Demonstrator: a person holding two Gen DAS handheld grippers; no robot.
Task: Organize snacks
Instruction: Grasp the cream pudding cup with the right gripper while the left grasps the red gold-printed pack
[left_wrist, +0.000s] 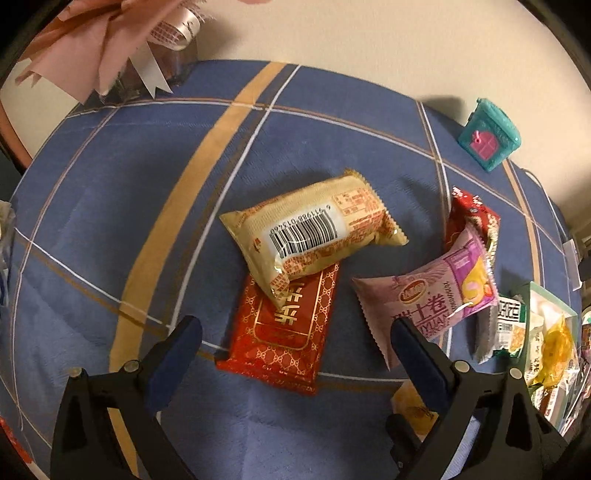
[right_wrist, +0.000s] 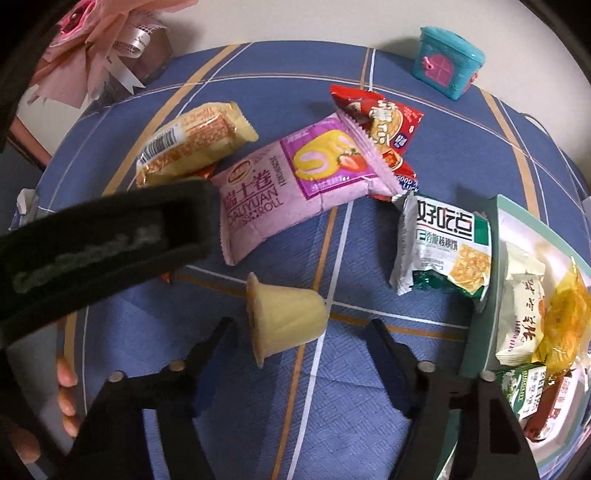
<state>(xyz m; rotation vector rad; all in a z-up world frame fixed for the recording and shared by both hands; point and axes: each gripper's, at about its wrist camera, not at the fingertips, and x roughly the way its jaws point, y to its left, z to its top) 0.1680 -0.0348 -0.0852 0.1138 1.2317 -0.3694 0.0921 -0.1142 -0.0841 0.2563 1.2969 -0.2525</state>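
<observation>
Pink packet (right_wrist: 291, 184): "ROLL"; barcode on yellow packet (left_wrist: 314, 230).

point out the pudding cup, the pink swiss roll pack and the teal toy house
pudding cup (right_wrist: 286, 319), right wrist view, its pale side wall
pink swiss roll pack (right_wrist: 291, 184), right wrist view, wrapper's middle
teal toy house (left_wrist: 489, 138), left wrist view, its pink door

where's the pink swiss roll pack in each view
Left wrist view: pink swiss roll pack lies right of centre, just past the left hand-held gripper's right-side finger.
Right wrist view: it lies at upper centre, beyond the pudding cup.
Shared landmark: the teal toy house, beyond the snacks.
</observation>
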